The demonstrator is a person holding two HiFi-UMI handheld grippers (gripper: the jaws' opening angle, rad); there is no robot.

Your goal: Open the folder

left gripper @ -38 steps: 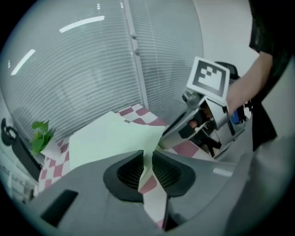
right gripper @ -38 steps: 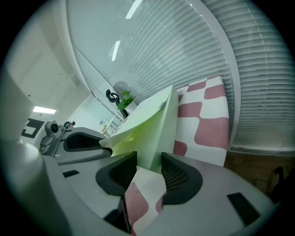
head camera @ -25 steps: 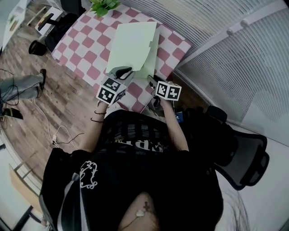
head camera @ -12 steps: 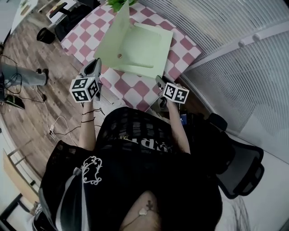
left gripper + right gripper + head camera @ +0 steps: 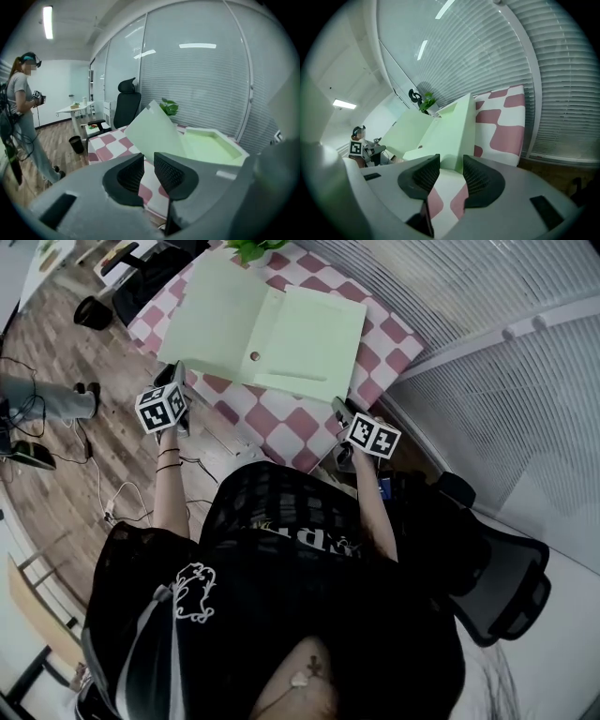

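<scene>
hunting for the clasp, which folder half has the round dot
The left-hand cover, with the dot low beside the fold; the right half shows none.

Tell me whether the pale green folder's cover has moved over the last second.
Yes. The pale green folder's cover swung open leftward over the pink-and-white checked tablecloth, toward its left edge.

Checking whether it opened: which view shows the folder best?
The head view: the folder lies spread open, both leaves visible from above. The left gripper view sees it low from the side; the right gripper view shows mostly one near corner.
</scene>
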